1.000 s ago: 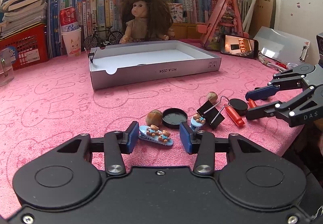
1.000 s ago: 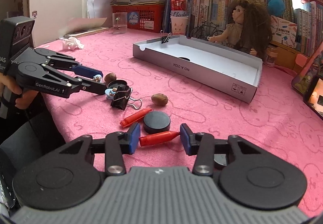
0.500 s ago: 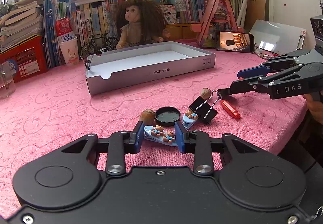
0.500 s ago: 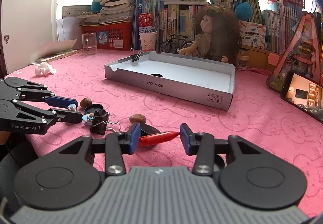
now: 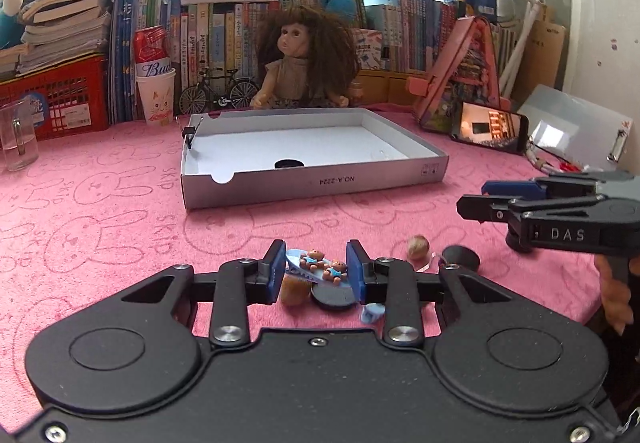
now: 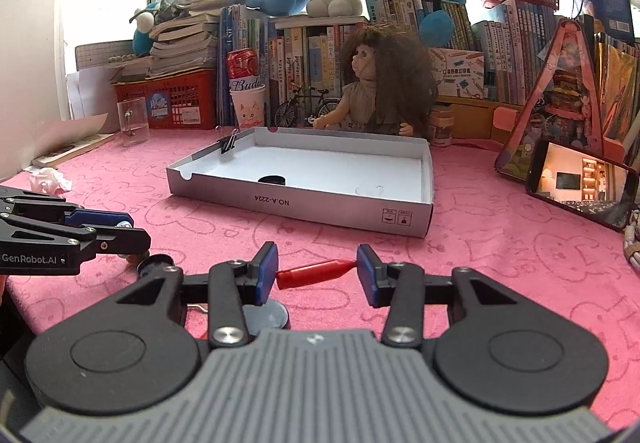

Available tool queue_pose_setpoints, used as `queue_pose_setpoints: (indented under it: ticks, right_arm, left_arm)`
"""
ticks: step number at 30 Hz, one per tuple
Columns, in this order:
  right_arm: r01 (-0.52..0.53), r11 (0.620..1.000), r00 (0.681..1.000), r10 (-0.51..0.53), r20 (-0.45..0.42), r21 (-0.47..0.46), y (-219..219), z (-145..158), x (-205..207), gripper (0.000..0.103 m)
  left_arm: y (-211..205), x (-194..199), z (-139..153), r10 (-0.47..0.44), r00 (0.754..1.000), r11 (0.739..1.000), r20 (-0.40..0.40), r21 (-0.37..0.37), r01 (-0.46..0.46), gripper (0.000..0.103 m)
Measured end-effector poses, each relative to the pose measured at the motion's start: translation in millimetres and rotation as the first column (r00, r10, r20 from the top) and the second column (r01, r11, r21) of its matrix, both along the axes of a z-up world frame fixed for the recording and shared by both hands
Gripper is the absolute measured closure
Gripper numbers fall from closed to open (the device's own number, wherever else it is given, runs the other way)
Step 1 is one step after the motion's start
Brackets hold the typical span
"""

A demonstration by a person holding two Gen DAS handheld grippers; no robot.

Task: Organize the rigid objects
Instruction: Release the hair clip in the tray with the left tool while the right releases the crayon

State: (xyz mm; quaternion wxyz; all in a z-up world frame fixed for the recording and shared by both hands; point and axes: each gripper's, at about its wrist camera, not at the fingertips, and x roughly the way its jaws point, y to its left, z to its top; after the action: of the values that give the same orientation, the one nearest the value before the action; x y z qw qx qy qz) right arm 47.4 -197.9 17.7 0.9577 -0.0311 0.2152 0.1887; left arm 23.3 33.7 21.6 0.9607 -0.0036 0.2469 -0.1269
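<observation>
My left gripper [image 5: 316,269] is shut on a blue hair clip with two small bears [image 5: 316,267], held above the pink cloth. Below it lie a brown nut [image 5: 294,293], a black lid [image 5: 334,297] and a second blue clip [image 5: 372,313]. My right gripper [image 6: 316,271] is shut on a red crayon [image 6: 316,271], held lengthwise between the pads above the cloth. The grey open box [image 5: 312,179] [image 6: 300,203] stands ahead with a black disc [image 5: 289,164] inside and a binder clip [image 5: 189,132] on its left wall.
Another nut [image 5: 418,246] and a black disc [image 5: 460,259] lie to the right in the left wrist view. A doll [image 5: 304,59], a cup [image 5: 156,99], a glass [image 5: 16,135], a phone [image 5: 488,127], books and baskets line the back. A paper wad [image 6: 50,179] lies left.
Both grippers have lifted off the cloth, the left with the bear clip, the right with the red crayon. The other small items stayed on the cloth below.
</observation>
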Motion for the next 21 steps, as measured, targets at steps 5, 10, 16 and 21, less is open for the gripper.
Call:
queue_pose_setpoints:
  ticks: [5, 10, 16, 21]
  right_arm:
    - [0.041, 0.999, 0.999, -0.040, -0.007, 0.014, -2, 1, 6, 0.055]
    - [0.063, 0.998, 0.998, -0.063, -0.003, 0.022, -3, 2, 8, 0.055]
    - [0.089, 0.995, 0.996, -0.090, 0.004, 0.041, 0, 7, 16, 0.055]
    - [0.106, 0.994, 0.994, -0.106, 0.018, 0.042, 4, 14, 27, 0.055]
  left_arm:
    - [-3, 11, 5, 0.020, 1.000, 1.000, 0.011, -0.007, -0.020, 0.072]
    - [-5, 18, 8, 0.026, 1.000, 0.999, 0.012, -0.023, -0.026, 0.072]
    - [-10, 34, 14, 0.041, 0.999, 0.999, 0.018, -0.034, -0.040, 0.072]
    - [-11, 53, 22, 0.057, 0.998, 0.997, 0.026, -0.049, -0.056, 0.072]
